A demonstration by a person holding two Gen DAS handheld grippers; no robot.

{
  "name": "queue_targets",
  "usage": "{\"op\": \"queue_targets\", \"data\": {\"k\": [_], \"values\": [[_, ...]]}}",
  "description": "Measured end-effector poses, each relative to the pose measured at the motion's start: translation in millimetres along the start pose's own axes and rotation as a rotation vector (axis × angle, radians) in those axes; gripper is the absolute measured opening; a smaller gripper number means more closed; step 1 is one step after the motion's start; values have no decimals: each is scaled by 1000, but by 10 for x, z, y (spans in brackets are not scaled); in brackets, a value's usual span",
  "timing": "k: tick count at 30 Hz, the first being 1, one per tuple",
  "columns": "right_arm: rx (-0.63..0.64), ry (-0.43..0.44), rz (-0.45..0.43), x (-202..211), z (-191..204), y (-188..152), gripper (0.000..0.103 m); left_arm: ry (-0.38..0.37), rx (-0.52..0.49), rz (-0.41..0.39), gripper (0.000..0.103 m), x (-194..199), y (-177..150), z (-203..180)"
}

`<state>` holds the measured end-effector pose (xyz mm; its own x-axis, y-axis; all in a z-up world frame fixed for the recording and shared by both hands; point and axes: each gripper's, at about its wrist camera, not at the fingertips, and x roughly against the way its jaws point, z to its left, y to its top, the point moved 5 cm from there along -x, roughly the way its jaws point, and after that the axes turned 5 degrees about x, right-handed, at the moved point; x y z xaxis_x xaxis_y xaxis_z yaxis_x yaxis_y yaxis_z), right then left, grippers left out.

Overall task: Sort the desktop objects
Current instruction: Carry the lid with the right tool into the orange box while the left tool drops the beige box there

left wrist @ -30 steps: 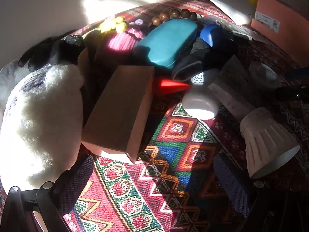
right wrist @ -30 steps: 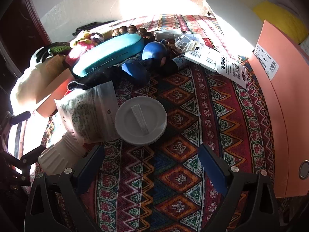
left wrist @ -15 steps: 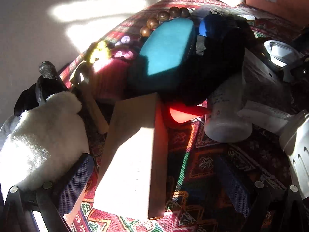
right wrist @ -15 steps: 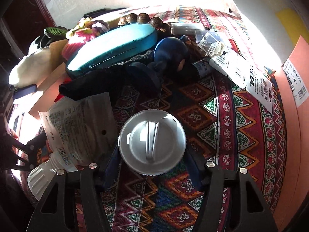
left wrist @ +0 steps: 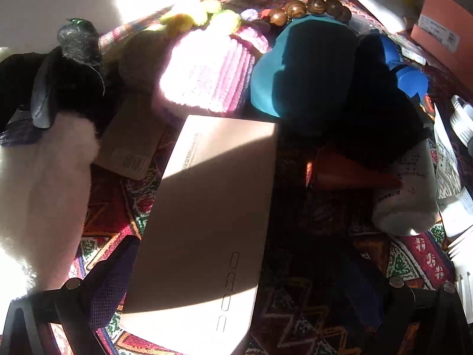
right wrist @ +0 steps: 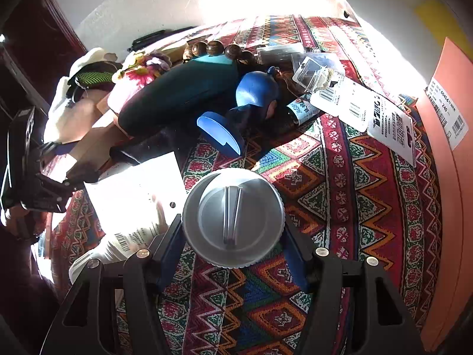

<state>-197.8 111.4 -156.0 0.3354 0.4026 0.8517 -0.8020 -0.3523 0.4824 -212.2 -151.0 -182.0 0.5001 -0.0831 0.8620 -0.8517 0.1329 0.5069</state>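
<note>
My right gripper (right wrist: 232,230) is shut on a white round lid (right wrist: 233,207) with a raised bar across its top; both blue pads press on its ribbed rim above the patterned cloth (right wrist: 369,195). In the left wrist view a tan cardboard box (left wrist: 207,222) lies flat between the fingers of my left gripper (left wrist: 236,290), which stands open around its near end. The left finger (left wrist: 112,281) is close to the box's edge, while the right finger (left wrist: 363,290) is well apart from it. My left gripper (right wrist: 32,171) also shows at the left edge of the right wrist view.
A white plush toy (left wrist: 44,192) lies left of the box. Behind it are a pink knitted piece (left wrist: 207,68), a teal case (left wrist: 295,68), wooden beads (left wrist: 313,7), a red cone (left wrist: 348,174) and a white bottle (left wrist: 408,201). A blue figure (right wrist: 257,91), packaging cards (right wrist: 384,118), a paper packet (right wrist: 136,189) and an orange box (right wrist: 452,177) surround the lid.
My right jaws have closed on the white lid and kept it. The left gripper has moved forward over the tan box, which now lies between its fingers.
</note>
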Motion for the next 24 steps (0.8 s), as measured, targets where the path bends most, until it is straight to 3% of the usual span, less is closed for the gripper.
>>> {"op": "queue_targets", "data": {"k": [2, 7, 9, 16, 20, 24], "values": [[-2, 8, -3, 2, 21, 4, 65, -24, 47, 2, 53, -2, 40, 1], [-1, 17, -26, 20, 41, 7, 64, -98, 181, -61, 52, 341, -4, -2], [-19, 17, -49, 79, 18, 22, 65, -93, 212, -85, 52, 531, -74, -6], [-53, 45, -174, 500, 5, 50, 65, -202, 392, -270, 52, 1421, -404, -75], [-46, 54, -245, 828, -18, -29, 64, -249, 414, -328, 52, 1743, -659, -348], [-58, 38, -324, 1187, -135, -136, 64, -300, 372, -353, 52, 1851, -623, -854]]}}
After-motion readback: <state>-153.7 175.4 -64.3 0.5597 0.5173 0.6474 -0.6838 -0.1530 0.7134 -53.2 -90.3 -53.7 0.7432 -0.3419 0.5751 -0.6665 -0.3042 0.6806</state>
